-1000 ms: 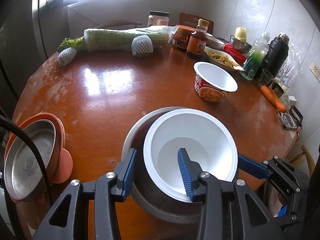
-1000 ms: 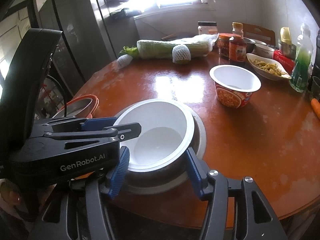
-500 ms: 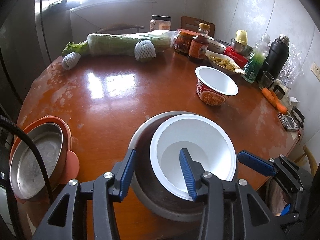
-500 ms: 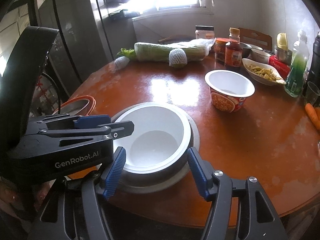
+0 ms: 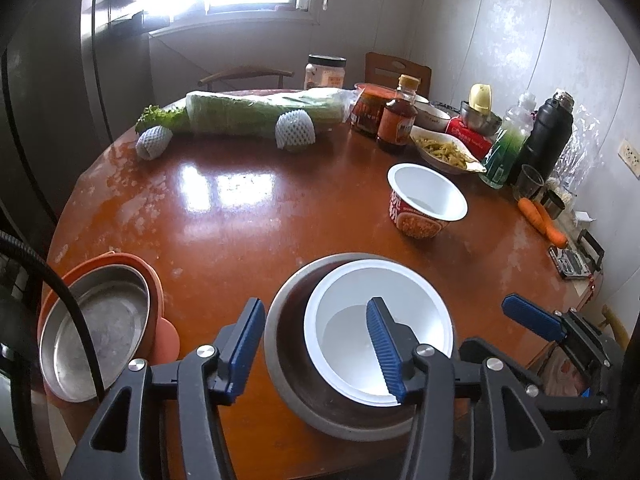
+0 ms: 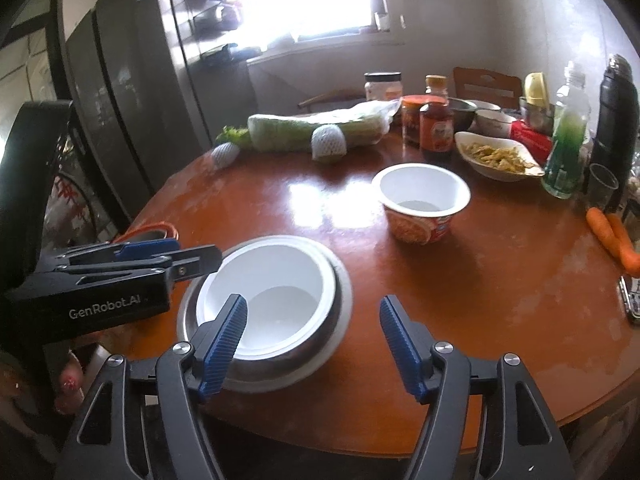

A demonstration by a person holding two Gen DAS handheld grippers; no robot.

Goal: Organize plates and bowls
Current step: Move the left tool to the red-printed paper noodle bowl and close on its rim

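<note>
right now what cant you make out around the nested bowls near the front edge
- Steel bowl: near rim hidden by the left gripper in the left wrist view.
- White bowl: near rim behind a right gripper finger in the right wrist view.
- Orange-rimmed pan: crossed by a black cable.
- Jar labels: too small.

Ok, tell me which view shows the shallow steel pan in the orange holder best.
The left wrist view: the shallow steel pan in the orange holder shows nearly whole, partly crossed by a black cable. The right wrist view shows only a sliver of its rim behind the left hand-held gripper.
</note>
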